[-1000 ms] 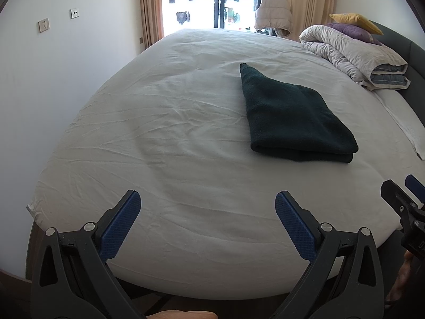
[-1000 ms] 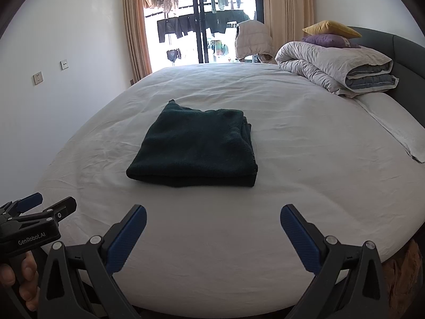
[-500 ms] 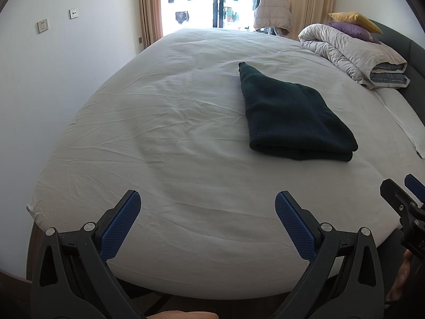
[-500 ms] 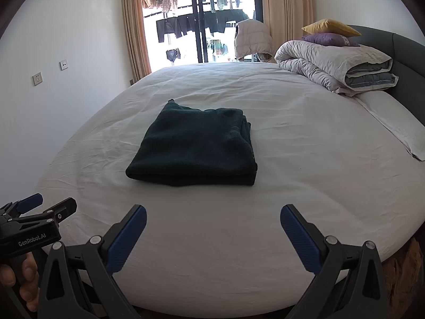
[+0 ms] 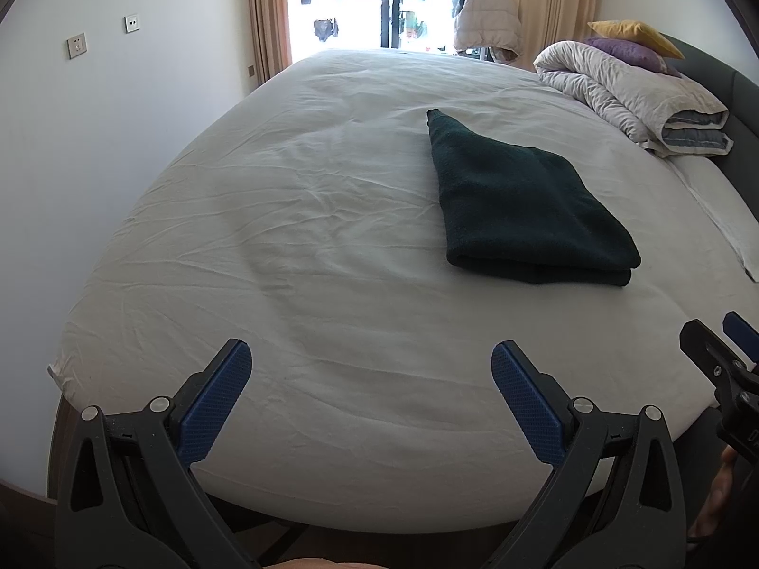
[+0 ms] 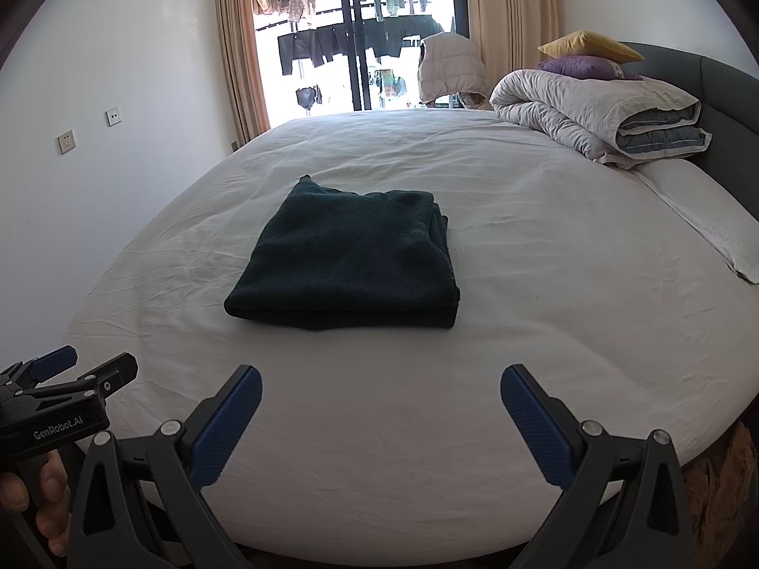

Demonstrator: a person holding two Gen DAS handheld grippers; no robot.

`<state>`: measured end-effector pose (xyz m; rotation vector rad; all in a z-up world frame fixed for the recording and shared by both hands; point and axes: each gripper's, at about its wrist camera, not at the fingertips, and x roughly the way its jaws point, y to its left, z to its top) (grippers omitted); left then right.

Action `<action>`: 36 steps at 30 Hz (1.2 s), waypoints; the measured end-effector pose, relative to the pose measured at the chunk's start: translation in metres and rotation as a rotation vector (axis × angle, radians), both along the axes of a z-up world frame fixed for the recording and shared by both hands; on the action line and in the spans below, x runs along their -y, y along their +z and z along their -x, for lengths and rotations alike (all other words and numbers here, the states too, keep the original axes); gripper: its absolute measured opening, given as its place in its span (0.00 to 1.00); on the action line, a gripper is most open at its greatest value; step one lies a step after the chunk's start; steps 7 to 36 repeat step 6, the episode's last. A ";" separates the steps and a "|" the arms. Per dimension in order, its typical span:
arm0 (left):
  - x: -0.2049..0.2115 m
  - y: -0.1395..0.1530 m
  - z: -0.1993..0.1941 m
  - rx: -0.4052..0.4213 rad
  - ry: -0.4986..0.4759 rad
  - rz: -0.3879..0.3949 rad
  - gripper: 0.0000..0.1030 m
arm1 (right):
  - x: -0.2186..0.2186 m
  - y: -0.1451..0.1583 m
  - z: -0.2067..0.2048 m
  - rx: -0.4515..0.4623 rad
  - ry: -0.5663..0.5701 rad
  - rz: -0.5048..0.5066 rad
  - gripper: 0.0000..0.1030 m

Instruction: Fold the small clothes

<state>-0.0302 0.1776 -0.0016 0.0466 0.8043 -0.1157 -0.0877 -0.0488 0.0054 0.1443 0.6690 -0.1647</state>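
Note:
A dark green garment lies folded into a neat rectangle on the white bed sheet. It also shows in the right wrist view, straight ahead of the right gripper. My left gripper is open and empty, low over the bed's near edge, with the garment ahead and to its right. My right gripper is open and empty, held back from the garment's near edge. Each gripper shows at the side of the other's view: the right one and the left one.
A rolled grey duvet with a purple pillow and a yellow pillow sits at the head of the bed by the dark headboard. A white pillowcase lies along the right side. A wall stands left, a balcony door behind.
Nothing has visibly changed apart from a very slight shift of both views. The garment lies still and both grippers stay open.

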 end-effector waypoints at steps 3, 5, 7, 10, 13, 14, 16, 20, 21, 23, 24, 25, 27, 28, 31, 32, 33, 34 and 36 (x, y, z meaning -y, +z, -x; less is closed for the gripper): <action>0.000 0.000 0.001 0.006 -0.003 0.003 1.00 | -0.001 -0.001 0.000 -0.004 -0.001 -0.005 1.00; 0.001 -0.001 0.001 0.011 -0.002 -0.003 1.00 | 0.000 -0.001 0.000 -0.004 -0.002 -0.008 1.00; 0.001 -0.001 0.001 0.012 -0.001 0.000 1.00 | 0.000 -0.001 0.000 -0.004 -0.002 -0.008 1.00; 0.001 -0.001 0.001 0.012 -0.001 0.000 1.00 | 0.000 -0.001 0.000 -0.004 -0.002 -0.008 1.00; 0.001 -0.001 0.001 0.012 -0.001 0.000 1.00 | 0.000 -0.001 0.000 -0.004 -0.002 -0.008 1.00; 0.001 -0.001 0.001 0.012 -0.001 0.000 1.00 | 0.000 -0.001 0.000 -0.004 -0.002 -0.008 1.00; 0.001 -0.001 0.001 0.012 -0.001 0.000 1.00 | 0.000 -0.001 0.000 -0.004 -0.002 -0.008 1.00; 0.001 -0.001 0.001 0.012 -0.001 0.000 1.00 | 0.000 -0.001 0.000 -0.004 -0.002 -0.008 1.00; 0.001 -0.001 0.001 0.012 -0.001 0.000 1.00 | 0.000 -0.001 0.000 -0.004 -0.002 -0.008 1.00; 0.001 -0.001 0.001 0.012 -0.001 0.000 1.00 | 0.000 -0.001 0.000 -0.004 -0.002 -0.008 1.00; 0.001 -0.001 0.001 0.012 -0.001 0.000 1.00 | 0.000 -0.001 0.000 -0.004 -0.002 -0.008 1.00; 0.001 -0.001 0.001 0.012 -0.001 0.000 1.00 | 0.000 -0.001 0.000 -0.004 -0.002 -0.008 1.00; 0.001 -0.001 0.001 0.012 -0.001 0.000 1.00 | 0.000 -0.001 0.000 -0.004 -0.002 -0.008 1.00; 0.001 -0.001 0.001 0.012 -0.001 0.000 1.00 | 0.000 -0.001 0.000 -0.004 -0.002 -0.008 1.00; 0.001 -0.001 0.001 0.012 -0.001 0.000 1.00 | 0.000 -0.001 0.000 -0.004 -0.002 -0.008 1.00; 0.001 -0.001 0.001 0.012 -0.001 0.000 1.00 | 0.000 -0.001 0.000 -0.004 -0.002 -0.008 1.00; 0.001 -0.001 0.001 0.012 -0.001 0.000 1.00 | 0.000 -0.001 0.000 -0.004 -0.002 -0.008 1.00; 0.001 -0.001 0.001 0.012 -0.001 0.000 1.00 | 0.000 -0.001 0.000 -0.004 -0.002 -0.008 1.00; 0.001 -0.001 0.001 0.012 -0.001 0.000 1.00 | 0.000 -0.001 0.000 -0.004 -0.002 -0.008 1.00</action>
